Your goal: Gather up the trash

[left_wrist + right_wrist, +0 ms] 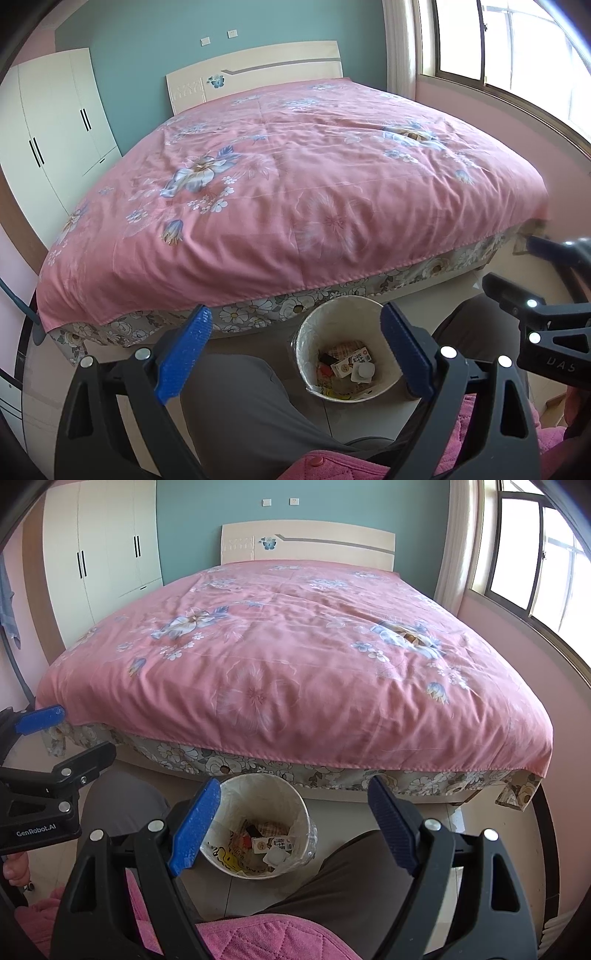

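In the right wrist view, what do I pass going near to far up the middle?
Pink quilted garment → trash bin holding cartons and wrappers → floral bed skirt → pink floral bedspread → headboard → teal wall.

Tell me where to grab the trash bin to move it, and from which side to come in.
Grip the trash bin by its upper rim, coming straight down from above with one finger inside the wall and one outside. It stands upright and open-topped on the floor before the bed, and the thin rim is its only narrow edge. The near side looks easiest for the open right gripper.
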